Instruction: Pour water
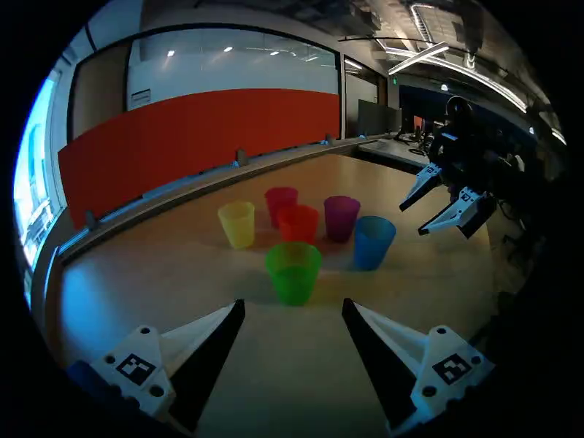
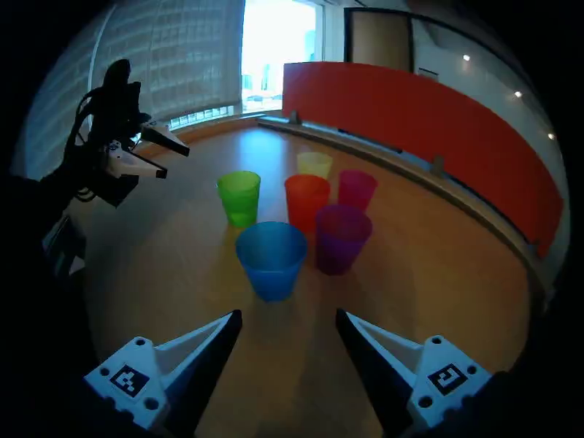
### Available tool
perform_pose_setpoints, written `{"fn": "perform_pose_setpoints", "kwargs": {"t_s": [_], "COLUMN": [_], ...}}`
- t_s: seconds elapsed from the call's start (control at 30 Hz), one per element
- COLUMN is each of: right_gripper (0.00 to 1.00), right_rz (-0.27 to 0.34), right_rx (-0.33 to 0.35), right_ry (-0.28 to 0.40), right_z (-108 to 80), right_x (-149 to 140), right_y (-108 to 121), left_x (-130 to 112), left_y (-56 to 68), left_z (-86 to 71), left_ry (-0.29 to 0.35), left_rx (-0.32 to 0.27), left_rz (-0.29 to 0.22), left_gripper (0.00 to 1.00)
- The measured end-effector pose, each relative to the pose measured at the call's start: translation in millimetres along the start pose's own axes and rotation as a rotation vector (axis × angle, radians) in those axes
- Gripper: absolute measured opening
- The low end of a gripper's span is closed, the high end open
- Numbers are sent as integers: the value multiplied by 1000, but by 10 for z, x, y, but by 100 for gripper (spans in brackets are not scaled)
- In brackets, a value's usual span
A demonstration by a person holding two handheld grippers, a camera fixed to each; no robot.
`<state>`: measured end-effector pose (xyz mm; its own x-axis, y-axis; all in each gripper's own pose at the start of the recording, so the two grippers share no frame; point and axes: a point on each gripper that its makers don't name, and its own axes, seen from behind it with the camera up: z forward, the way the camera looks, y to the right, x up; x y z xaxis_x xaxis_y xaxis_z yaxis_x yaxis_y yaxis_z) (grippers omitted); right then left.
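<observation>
Six upright plastic cups stand bunched near the middle of the wooden counter (image 1: 168, 277), mouths up; whether any holds water cannot be told. The green cup (image 1: 293, 274) sits at the cluster's near edge, straight ahead of the left gripper (image 1: 292, 302) and centred on the gap between its fingers, which are spread wide and hold nothing. The blue cup (image 2: 271, 259) lies the same way before the right gripper (image 2: 288, 312), whose fingers are likewise apart and empty. Behind these stand the orange cup (image 2: 306, 201), purple cup (image 2: 342, 237), pink cup (image 2: 358, 188) and yellow cup (image 2: 314, 164), close together. Each gripper is nearest its own cup, so a level forward reach, fingers either side of the cup's vertical axis, looks the likely grasp.
</observation>
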<state>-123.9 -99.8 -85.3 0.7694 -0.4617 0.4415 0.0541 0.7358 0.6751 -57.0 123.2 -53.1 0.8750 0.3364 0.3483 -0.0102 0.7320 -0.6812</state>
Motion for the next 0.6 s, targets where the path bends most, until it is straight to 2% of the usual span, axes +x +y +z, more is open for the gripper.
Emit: {"fn": "perform_pose_setpoints", "kwargs": {"t_s": [0.2, 0.3, 0.5, 0.6], "right_gripper": [100, 100, 100, 100], "right_rz": [25, 45, 105, 141], "right_rx": [-45, -70, -139, -186], "right_ry": [26, 41, 79, 102], "right_z": [-99, -120, -175, -226], "right_x": [7, -10, -17, 4], "right_y": [78, 133, 295, 379], "left_x": [-40, -11, -8, -20], "left_y": [-85, -132, -231, -295], "left_z": [-38, -60, -119, -157], "left_ry": [3, 25, 55, 73], "left_rx": [44, 72, 133, 167], "left_rz": [-16, -25, -30, -51], "left_gripper": [100, 99, 99, 99]}}
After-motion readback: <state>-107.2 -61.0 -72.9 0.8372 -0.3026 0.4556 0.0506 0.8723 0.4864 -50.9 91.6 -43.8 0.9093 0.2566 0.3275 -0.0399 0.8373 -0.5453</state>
